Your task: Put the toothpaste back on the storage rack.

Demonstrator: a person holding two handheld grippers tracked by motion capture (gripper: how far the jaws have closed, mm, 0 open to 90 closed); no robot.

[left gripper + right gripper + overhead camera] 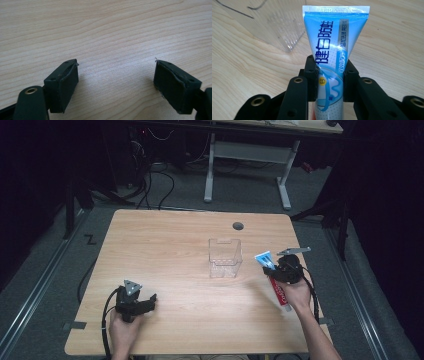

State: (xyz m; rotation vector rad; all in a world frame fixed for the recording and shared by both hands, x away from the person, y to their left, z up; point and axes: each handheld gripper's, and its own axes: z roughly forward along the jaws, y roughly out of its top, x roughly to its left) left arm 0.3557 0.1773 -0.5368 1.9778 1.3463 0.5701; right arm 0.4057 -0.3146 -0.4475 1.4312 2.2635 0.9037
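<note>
A blue and white toothpaste tube [332,47] with a red cap end [280,296] is held off the table at the right, crimped end up and away from the hand. My right gripper [329,75] is shut on the tube's middle; from above the gripper [286,268] sits just right of a clear plastic box [225,258]. That box [279,27] stands empty at the table's middle. My left gripper [150,301] rests low at the front left, jaws wide open over bare wood [116,72], nothing between them.
The wooden table [170,240] has a round cable hole [238,226] near its far edge. Behind it stand a white-legged desk [245,155] and floor cables. Black cables trail from both grippers toward the table's front edge.
</note>
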